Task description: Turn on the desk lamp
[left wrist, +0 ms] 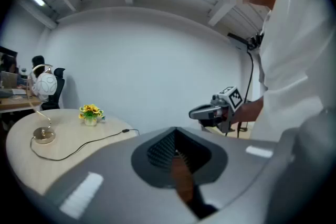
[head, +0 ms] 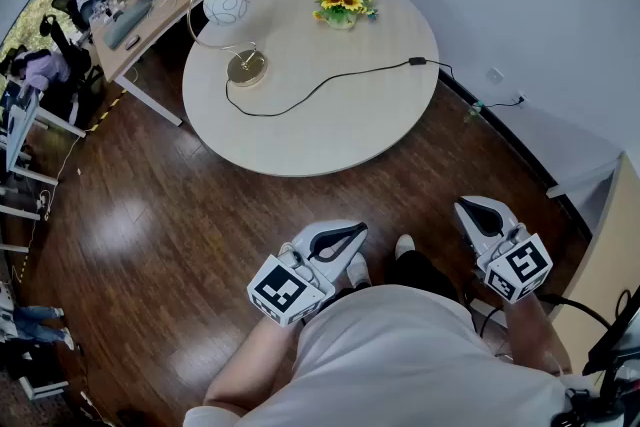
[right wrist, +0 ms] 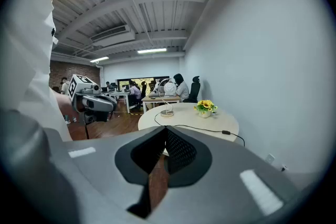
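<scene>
The desk lamp [head: 246,67] stands on the left part of a round pale table [head: 330,130]: brass base, curved stem, white globe head [head: 225,3]. Its black cord runs right across the top to a small inline block [head: 416,62] near the table's right edge. No glow shows from the lamp. My left gripper [head: 352,229] and right gripper [head: 470,207] are both shut and empty. They are held close to my body above the wooden floor, well short of the table. The left gripper view has the lamp [left wrist: 43,136] far left; the right gripper view has it [right wrist: 167,112] at centre.
A small vase of yellow flowers [head: 343,3] sits at the table's far side. Office desks [head: 140,5] with seated people lie beyond the table at upper left. A white wall runs along the right, with a low cabinet [head: 560,150] against it.
</scene>
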`<state>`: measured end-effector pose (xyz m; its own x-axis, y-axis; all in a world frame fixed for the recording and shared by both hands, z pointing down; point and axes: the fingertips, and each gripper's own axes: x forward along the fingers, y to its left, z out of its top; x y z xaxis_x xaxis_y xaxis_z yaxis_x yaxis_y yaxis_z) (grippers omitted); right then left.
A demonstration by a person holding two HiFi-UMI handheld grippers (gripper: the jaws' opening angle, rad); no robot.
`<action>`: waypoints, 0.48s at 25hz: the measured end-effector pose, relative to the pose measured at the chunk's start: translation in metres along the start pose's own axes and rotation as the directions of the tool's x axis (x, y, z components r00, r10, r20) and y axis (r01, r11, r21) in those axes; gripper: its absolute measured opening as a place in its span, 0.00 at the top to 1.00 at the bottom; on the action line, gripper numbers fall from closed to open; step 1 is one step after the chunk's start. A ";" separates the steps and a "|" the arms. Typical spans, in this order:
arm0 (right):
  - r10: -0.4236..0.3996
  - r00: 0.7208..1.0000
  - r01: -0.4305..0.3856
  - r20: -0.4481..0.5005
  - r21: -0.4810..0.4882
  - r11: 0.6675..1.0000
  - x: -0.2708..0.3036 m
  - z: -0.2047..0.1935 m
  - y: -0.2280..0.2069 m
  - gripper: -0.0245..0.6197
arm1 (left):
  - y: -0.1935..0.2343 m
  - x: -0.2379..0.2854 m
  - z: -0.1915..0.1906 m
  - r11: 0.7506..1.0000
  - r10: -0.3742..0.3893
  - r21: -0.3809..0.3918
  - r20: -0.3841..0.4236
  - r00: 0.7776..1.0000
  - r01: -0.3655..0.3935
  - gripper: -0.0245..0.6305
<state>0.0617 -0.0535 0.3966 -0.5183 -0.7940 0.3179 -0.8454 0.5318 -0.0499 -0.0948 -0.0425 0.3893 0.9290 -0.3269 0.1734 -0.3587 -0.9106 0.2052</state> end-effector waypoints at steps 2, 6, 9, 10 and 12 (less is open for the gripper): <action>0.019 1.000 -0.019 0.002 -0.003 1.000 0.021 0.005 -0.006 0.96 | 0.016 0.002 0.009 1.000 0.015 -0.017 0.015 1.000 -0.015 0.94; 0.057 0.998 -0.057 0.003 -0.011 0.998 0.063 0.012 -0.026 0.96 | 0.049 0.010 0.019 0.998 0.053 -0.032 0.024 0.998 -0.052 0.94; 0.077 0.997 -0.077 0.002 -0.016 0.997 0.093 0.017 -0.052 0.96 | 0.076 0.020 0.026 0.996 0.091 -0.028 0.023 0.996 -0.090 0.94; 0.085 0.996 -0.084 0.000 -0.018 0.996 0.104 0.017 -0.063 0.96 | 0.086 0.024 0.030 0.994 0.106 -0.024 0.023 0.994 -0.106 0.94; 0.102 0.995 -0.102 -0.009 -0.028 0.994 0.129 0.018 -0.087 0.96 | 0.108 0.034 0.039 0.990 0.142 -0.017 0.025 0.990 -0.142 0.94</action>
<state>0.0666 -0.2073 0.4253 -0.6002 -0.7331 0.3200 -0.7843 0.6180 -0.0553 -0.0980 -0.1615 0.3796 0.8705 -0.4593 0.1771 -0.4884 -0.8506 0.1947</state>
